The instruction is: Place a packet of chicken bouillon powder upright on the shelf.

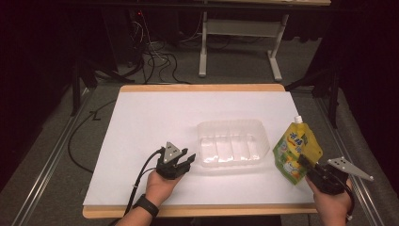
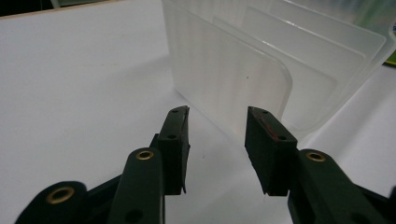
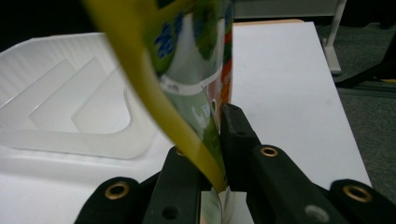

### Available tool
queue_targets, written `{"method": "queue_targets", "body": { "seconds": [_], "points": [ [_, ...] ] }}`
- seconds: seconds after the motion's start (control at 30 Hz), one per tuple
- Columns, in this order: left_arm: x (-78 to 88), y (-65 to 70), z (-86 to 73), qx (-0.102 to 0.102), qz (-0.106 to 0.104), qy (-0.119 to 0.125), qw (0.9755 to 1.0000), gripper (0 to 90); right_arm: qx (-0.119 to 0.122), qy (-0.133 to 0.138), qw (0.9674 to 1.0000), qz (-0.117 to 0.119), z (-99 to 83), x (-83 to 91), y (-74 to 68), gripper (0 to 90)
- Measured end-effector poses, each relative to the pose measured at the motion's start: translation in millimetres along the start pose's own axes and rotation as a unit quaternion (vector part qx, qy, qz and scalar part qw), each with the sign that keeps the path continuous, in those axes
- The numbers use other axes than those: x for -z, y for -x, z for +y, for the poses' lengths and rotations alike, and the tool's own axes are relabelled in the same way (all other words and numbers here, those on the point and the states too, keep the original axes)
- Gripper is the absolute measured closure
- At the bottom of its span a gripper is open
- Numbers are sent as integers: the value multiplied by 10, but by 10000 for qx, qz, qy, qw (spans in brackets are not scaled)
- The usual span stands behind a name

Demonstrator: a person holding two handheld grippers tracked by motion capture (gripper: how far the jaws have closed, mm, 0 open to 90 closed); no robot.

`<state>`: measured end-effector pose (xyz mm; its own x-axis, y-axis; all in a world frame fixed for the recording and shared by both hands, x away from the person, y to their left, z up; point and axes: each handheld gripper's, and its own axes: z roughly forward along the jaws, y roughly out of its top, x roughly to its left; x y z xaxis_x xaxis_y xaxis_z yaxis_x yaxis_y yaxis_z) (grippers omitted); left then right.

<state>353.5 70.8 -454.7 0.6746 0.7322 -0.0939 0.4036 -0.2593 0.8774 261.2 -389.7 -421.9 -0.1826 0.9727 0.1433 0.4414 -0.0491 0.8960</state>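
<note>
**Pouch gripped beside the tray**

While the right gripper (image 1: 305,162) clamps its jaws on a yellow-green spouted pouch (image 1: 295,149), the pouch stands tilted at the table's right edge, just beside the clear plastic tray (image 1: 233,143). Its label carries blue characters too blurred to read. Nearby, the left gripper (image 2: 217,135) has its jaws partly apart, nothing between them, pointing at the tray's near corner on the white sheet (image 1: 150,117).

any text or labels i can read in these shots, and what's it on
No text here can be read well enough to quote.
Spout pouch: blue characters near its top in the high view, too small and blurred to read.
Same pouch in the right gripper view: blue and white printing, blurred and partly cut off, unreadable.
Clear plastic tray: no markings to be seen.
</note>
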Motion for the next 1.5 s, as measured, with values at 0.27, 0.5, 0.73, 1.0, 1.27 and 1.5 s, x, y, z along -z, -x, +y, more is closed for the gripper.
{"method": "queue_targets", "body": {
  "seconds": [0.27, 0.5, 0.73, 1.0, 1.27, 1.5],
  "points": [
    [48, -30, 11, -14, 14, 48, 10000, 552, -94, 302, 9995, 17, 61, 99, -3, 877],
    [112, -61, 41, 96, -7, 146, 9998, 542, -81, 450, 9990, 15, 100, 154, -17, 877],
    [267, -102, 124, -132, 44, 149, 9998, 507, -29, 742, 9972, -8, 195, 280, -89, 883],
    [308, -166, -29, -111, 57, 202, 9997, 506, 140, 987, 9950, 72, 327, 330, -230, 886],
    [307, -225, -32, -16, 45, 262, 9996, 504, 347, 1280, 9905, 356, 549, 339, -512, 888],
    [333, -244, -33, -5, 61, 294, 9995, 504, 408, 1313, 9890, 554, 661, 242, -702, 888]
  ]
}}
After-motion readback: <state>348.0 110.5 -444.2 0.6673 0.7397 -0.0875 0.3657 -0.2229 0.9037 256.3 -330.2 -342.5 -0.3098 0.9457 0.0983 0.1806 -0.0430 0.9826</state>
